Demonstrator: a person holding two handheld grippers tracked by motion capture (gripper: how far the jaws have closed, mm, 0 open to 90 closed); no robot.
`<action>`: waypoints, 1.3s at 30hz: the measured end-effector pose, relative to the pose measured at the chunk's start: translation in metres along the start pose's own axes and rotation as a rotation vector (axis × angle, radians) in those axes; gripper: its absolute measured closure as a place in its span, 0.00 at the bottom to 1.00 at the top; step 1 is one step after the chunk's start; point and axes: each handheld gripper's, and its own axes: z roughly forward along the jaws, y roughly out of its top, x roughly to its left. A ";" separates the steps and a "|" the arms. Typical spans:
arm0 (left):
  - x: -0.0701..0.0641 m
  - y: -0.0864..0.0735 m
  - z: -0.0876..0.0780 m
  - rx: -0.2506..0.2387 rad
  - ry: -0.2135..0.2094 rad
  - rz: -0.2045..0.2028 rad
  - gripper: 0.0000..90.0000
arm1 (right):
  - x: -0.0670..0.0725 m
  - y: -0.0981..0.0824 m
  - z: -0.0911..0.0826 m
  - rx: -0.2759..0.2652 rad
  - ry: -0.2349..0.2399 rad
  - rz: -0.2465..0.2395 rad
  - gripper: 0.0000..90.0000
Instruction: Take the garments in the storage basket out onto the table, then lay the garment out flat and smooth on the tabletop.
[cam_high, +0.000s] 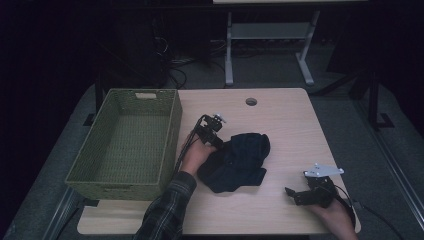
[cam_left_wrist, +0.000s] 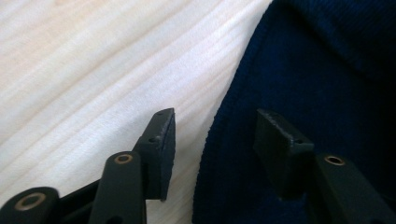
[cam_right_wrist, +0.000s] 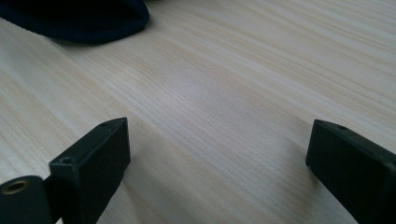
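While our left gripper (cam_left_wrist: 212, 135) straddles the dark cloth's (cam_high: 237, 161) hem at mid-frame, jaws half-spread, we are starting the grab.
Next we pinch, probably lifting toward the basket (cam_high: 172, 127); our right gripper (cam_right_wrist: 219, 154) idles wide, lower right.

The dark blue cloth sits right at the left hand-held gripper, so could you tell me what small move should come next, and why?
Probably close the left hand-held gripper on the edge of the dark blue cloth. Its jaws stand apart, straddling the hem: one over bare table, the other over fabric, neither pressing yet. The green basket waits beside it.
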 end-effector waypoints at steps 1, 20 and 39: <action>0.000 -0.001 0.001 -0.001 -0.013 -0.003 0.58 | 0.000 0.000 0.000 0.000 0.000 0.000 0.06; 0.016 -0.017 -0.024 0.010 0.130 -0.100 0.88 | 0.000 0.000 0.000 0.000 0.000 0.000 0.07; -0.006 -0.019 -0.071 -0.158 0.049 -0.042 0.50 | 0.001 0.000 -0.001 -0.011 0.009 -0.007 0.15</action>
